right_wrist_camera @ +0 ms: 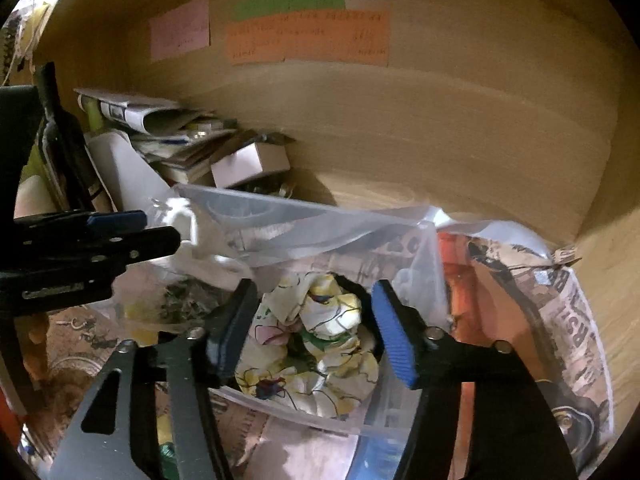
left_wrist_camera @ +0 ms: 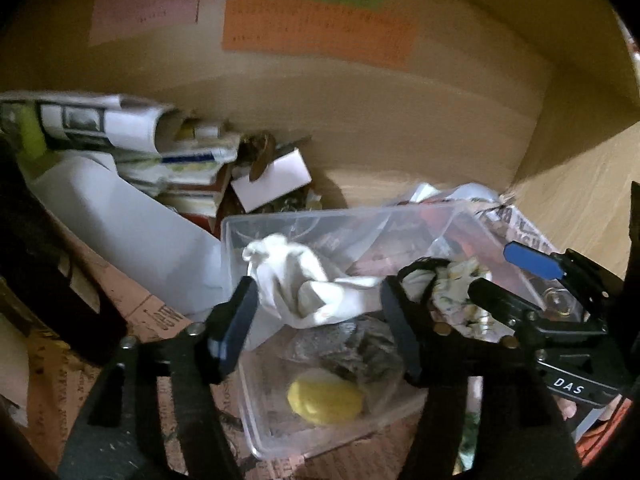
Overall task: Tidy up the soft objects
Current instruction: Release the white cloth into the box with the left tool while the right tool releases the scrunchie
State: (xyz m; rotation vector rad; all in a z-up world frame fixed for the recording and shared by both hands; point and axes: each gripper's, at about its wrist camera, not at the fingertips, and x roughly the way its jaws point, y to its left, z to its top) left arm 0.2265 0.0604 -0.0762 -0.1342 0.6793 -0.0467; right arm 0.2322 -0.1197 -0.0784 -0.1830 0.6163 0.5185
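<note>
A clear plastic bin point(left_wrist_camera: 248, 408) sits on newspaper inside a wooden cabinet. In it lie a white cloth point(left_wrist_camera: 296, 280), a grey cloth point(left_wrist_camera: 352, 350), a yellow soft ball point(left_wrist_camera: 324, 398) and a floral cloth point(left_wrist_camera: 456, 292). My left gripper point(left_wrist_camera: 320, 316) is open, its jaws on either side of the white cloth. In the right wrist view my right gripper point(right_wrist_camera: 312, 328) is open over the floral cloth point(right_wrist_camera: 316, 344), which lies in the bin point(right_wrist_camera: 424, 264). The left gripper point(right_wrist_camera: 136, 232) shows at left there; the right gripper point(left_wrist_camera: 508, 276) shows at right in the left wrist view.
A pile of rolled papers and magazines point(left_wrist_camera: 120, 128) and a small white box point(left_wrist_camera: 272, 180) lie at the back left. Coloured notes point(left_wrist_camera: 316, 28) stick on the cabinet's back wall. Newspaper point(right_wrist_camera: 560, 320) lines the floor. A side wall point(left_wrist_camera: 592, 184) stands at right.
</note>
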